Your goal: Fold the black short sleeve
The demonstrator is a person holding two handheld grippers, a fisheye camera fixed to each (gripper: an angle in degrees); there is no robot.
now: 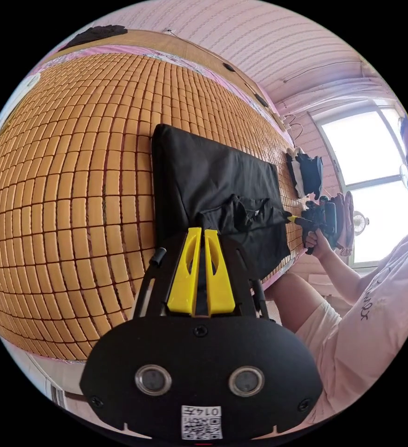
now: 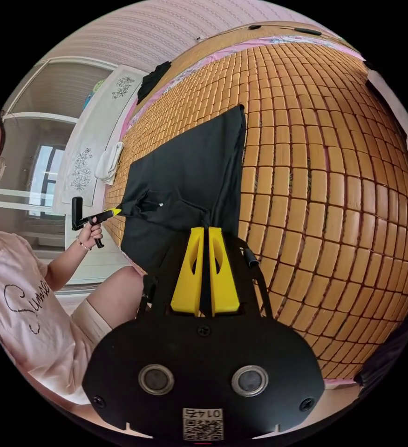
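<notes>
On the mat [image 1: 73, 186], black shirt [image 1: 213, 177] lies lengthwise away.

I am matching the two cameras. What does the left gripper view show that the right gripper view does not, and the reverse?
Left gripper view: a small fan in bright backlight. Right gripper view: a white door with flower drawings. Both: the black shirt on the bamboo mat, with the left gripper and right gripper each shut on it.
</notes>
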